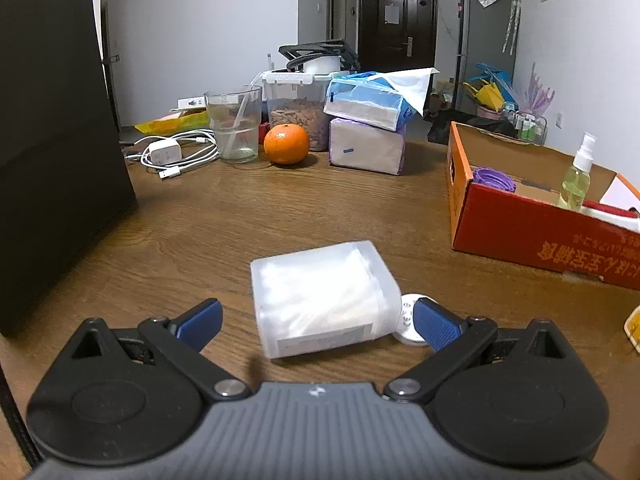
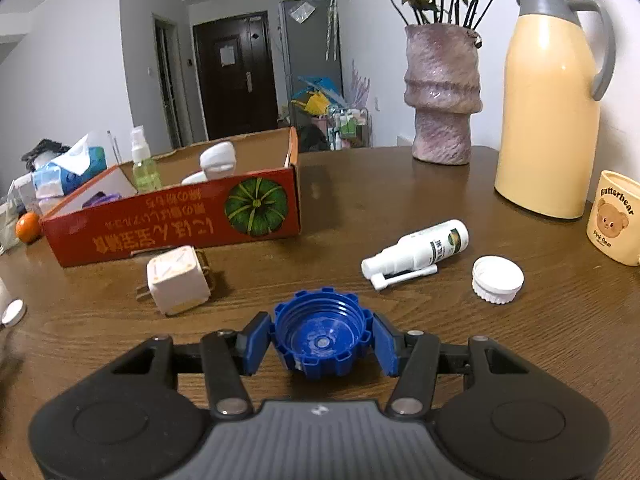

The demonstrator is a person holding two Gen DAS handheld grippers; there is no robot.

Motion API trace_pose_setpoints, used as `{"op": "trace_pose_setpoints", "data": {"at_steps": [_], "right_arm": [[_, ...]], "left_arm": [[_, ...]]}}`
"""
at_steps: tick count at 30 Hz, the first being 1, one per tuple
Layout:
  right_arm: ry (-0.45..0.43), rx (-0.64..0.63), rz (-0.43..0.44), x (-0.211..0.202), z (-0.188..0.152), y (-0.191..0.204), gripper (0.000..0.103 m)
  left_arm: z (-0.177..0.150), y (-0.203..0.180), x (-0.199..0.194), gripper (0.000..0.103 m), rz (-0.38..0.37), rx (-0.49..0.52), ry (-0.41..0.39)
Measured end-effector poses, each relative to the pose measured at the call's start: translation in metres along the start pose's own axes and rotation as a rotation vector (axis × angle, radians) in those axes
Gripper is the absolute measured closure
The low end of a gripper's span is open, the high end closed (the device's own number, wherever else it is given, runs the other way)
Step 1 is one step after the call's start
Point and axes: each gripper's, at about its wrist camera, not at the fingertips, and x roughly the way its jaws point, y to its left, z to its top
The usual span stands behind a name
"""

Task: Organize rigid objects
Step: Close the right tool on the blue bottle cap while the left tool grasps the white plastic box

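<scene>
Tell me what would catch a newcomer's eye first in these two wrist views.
Most striking is the blue ribbed cap, lying open side up on the wooden table with the right gripper closed against its sides. In the left view, a frosted plastic box lies between the open left gripper's fingers. The red cardboard box stands beyond, already holding a spray bottle.

two spray bottles (image 2: 416, 254), two loose caps (image 2: 320, 338)

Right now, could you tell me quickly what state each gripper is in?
Left gripper: open, its pads either side of the translucent white box, not touching it.
Right gripper: closed on the blue cap.
</scene>
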Motion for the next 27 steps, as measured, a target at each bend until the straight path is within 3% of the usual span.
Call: {"op": "trace_pose_setpoints", "data": {"at_steps": [9, 27], "right_arm": [[-0.033, 0.033, -0.019, -0.004, 0.001, -0.004, 0.050], [-0.026, 0.050, -0.021, -0.002, 0.000, -0.006, 0.050]], "left_arm": [[0.012, -0.011, 0.018, 0.000, 0.056, -0.039, -0.005], [0.016, -0.023, 0.055, 0.000, 0.154, -0.037, 0.097]]}}
